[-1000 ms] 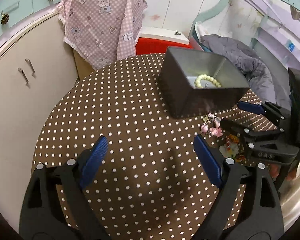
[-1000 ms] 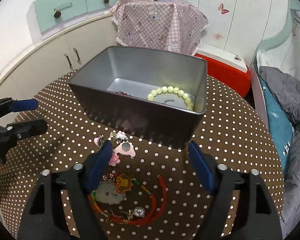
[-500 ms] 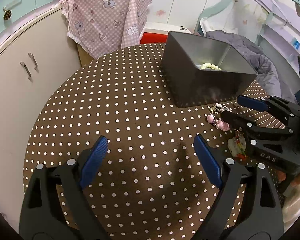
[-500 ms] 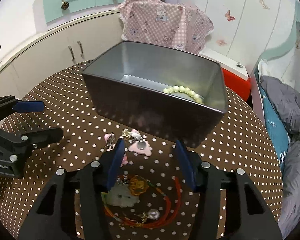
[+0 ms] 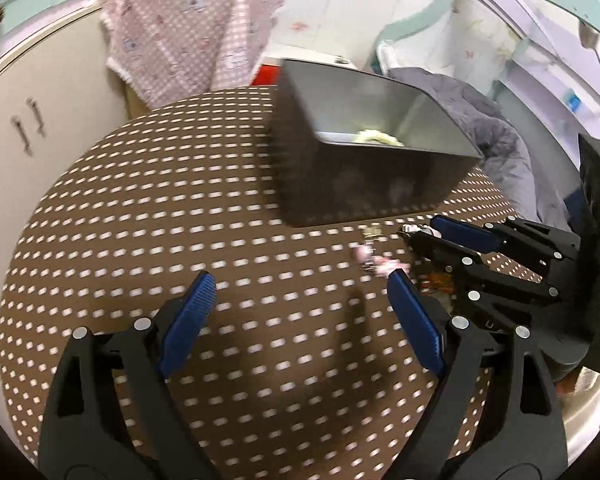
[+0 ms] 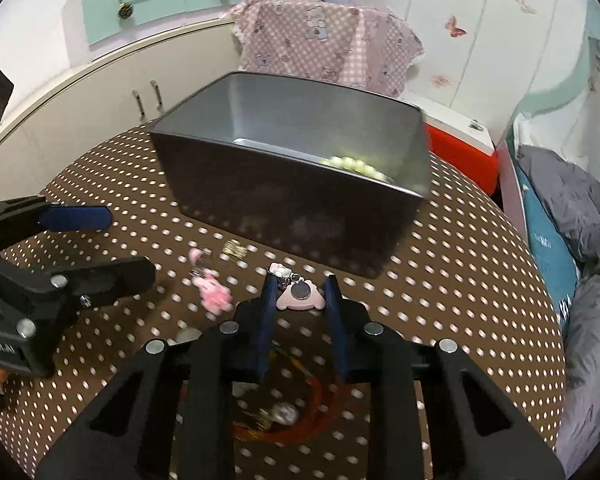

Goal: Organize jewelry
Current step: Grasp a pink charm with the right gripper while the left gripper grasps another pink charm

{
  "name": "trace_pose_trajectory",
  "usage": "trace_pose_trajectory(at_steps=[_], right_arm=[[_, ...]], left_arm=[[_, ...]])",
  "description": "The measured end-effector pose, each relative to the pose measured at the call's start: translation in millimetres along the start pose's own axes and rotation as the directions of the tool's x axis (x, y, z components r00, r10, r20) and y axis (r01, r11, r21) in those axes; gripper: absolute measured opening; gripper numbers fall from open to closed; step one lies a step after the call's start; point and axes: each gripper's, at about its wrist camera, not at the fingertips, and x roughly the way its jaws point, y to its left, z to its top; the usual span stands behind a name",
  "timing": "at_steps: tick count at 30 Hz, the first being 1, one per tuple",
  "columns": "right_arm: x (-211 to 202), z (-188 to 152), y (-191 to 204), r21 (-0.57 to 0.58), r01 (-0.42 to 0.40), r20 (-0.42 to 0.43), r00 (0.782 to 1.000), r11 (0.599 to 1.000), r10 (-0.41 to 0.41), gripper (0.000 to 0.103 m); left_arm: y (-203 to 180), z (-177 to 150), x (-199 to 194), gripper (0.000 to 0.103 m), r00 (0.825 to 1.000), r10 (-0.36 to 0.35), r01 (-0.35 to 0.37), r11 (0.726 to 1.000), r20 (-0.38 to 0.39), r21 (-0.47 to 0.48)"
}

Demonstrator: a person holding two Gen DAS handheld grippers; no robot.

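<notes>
A grey metal tin (image 6: pixel 292 216) stands on the brown dotted table (image 6: pixel 460 280) with a pale green bead bracelet (image 6: pixel 356 166) inside. My right gripper (image 6: pixel 300 284) is just in front of the tin. Its jaws are closing, and a pink charm (image 6: pixel 300 296) fills the gap between the blue pads, touching both. A chain links the charm to a small pink figure (image 6: pixel 214 296) on the cloth. A red cord bracelet (image 6: pixel 312 412) lies under the right gripper. My left gripper (image 5: pixel 300 308) hangs open over bare cloth, left of the jewelry, holding nothing.
A pink checked cloth (image 6: pixel 320 48) drapes a chair behind the table. Pale cabinets (image 6: pixel 100 112) curve along the left. A red box (image 6: pixel 460 148) and a bed with grey bedding (image 6: pixel 580 220) lie to the right. The table's round edge (image 5: pixel 32 248) is near the left gripper.
The right gripper's jaws have narrowed from wide apart to hugging the pink charm. The left gripper has drifted a little across the table and stays wide open.
</notes>
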Motion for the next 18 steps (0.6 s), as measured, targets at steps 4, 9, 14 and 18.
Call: trace_pose_trajectory(at_steps=[4,9,14,18], right_arm=[[-5.0,-8.6,-15.3,0.037,0.011,0.003,1.0,0.999,-0.012,0.022],[-9.1,-14.6,-25.7,0.071,0.001,0.01,1.0,0.997,-0.001,0.022],[-10.4,-15.9,-22.4,0.058,-0.001,0.014,1.0,0.998,0.0,0.022],[-10.4,-16.4,-21.5,0.047,0.0,0.015,1.0,0.999,0.0,0.022]], left_arm=[[-21.4,2.9,11.0,0.086,1.0,0.003,-0.004,0.998,0.018,0.06],[-35.3,5.7,18.1,0.072,0.999,0.008,-0.011,0.994,0.032,0.108],[-35.3,8.4,21.2,0.036,0.999,-0.008,0.005,0.994,0.033,0.105],[-30.0,6.7,19.9,0.024,1.0,-0.006,0.002,0.994,0.03,0.107]])
